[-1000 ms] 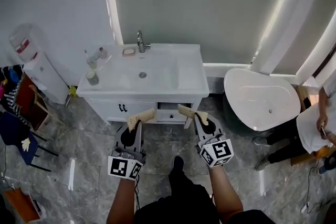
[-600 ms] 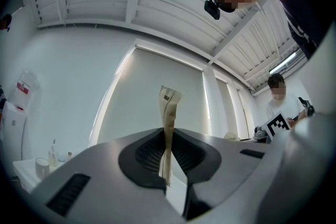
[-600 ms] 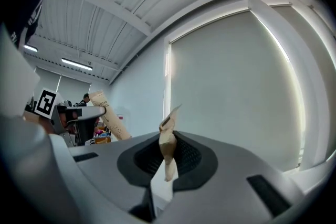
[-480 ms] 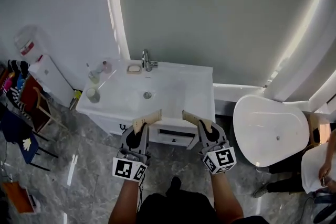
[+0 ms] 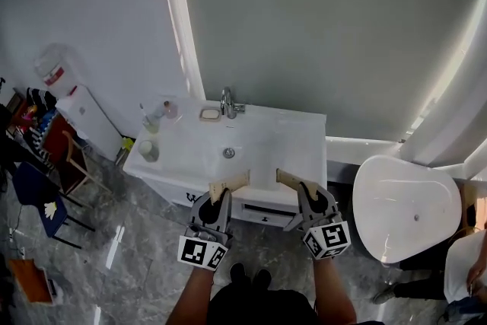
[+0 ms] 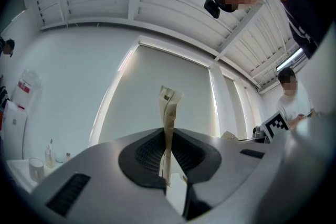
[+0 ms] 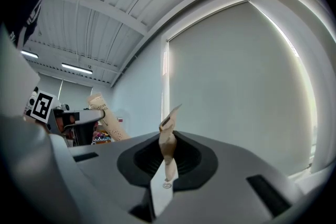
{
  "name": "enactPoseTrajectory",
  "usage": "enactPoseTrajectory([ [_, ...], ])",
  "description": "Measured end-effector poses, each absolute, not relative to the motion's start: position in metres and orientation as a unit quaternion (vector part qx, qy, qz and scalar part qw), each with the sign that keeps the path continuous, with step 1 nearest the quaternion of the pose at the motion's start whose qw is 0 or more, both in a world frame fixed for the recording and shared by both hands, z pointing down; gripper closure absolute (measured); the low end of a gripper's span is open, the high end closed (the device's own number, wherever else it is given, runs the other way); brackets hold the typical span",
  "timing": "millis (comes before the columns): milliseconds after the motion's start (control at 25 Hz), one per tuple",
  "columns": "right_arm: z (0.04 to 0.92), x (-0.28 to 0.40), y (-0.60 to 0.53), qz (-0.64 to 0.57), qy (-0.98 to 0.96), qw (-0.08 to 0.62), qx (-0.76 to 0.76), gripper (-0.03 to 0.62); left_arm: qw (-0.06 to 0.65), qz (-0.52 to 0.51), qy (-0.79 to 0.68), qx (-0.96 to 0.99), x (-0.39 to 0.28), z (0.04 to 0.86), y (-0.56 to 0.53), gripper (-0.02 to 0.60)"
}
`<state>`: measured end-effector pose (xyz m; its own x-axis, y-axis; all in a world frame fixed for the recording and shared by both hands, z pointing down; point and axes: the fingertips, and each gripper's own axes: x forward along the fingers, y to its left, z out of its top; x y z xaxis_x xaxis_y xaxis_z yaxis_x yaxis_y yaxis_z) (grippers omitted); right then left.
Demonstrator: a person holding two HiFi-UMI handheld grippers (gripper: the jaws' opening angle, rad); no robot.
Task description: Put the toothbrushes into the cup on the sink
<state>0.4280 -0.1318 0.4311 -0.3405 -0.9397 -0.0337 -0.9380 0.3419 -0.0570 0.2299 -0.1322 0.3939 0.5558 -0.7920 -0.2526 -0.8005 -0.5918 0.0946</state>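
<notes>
A white sink (image 5: 259,144) on a vanity stands ahead in the head view. A pale cup (image 5: 149,151) sits at its left front corner. Behind the cup is a small glass (image 5: 152,124) with a thin upright stick, perhaps a toothbrush, too small to tell. My left gripper (image 5: 229,183) and right gripper (image 5: 291,179) hover side by side at the sink's front edge. Both are shut and hold nothing. In the left gripper view the left gripper (image 6: 169,98) points up at the wall, with the cup (image 6: 35,168) low at left. In its own view the right gripper (image 7: 169,122) also points at the wall.
A faucet (image 5: 227,102) and a soap dish (image 5: 209,115) stand at the sink's back, and a small bottle (image 5: 169,109) at back left. A water dispenser (image 5: 65,84) and chairs (image 5: 42,171) are at left. A white tub (image 5: 407,205) and a person (image 5: 468,274) are at right.
The sink has come nearer and shifted right and down in the head view. Both grippers have reached its front edge. Both stayed shut.
</notes>
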Motion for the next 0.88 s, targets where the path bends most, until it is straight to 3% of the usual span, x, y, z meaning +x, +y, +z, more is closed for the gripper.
enactPoseTrajectory([
  [520, 0.438, 0.402, -0.158, -0.014, 0.832, 0.032, -0.554, 0.546, 0.041, 0.136, 0.485, -0.863, 0.191, 0.383, -0.142, 0.526],
  [880, 0.455, 0.34, -0.197, -0.015, 0.829, 0.025, -0.558, 0.546, 0.049, 0.145, 0.498, -0.854, 0.107, 0.391, -0.181, 0.526],
])
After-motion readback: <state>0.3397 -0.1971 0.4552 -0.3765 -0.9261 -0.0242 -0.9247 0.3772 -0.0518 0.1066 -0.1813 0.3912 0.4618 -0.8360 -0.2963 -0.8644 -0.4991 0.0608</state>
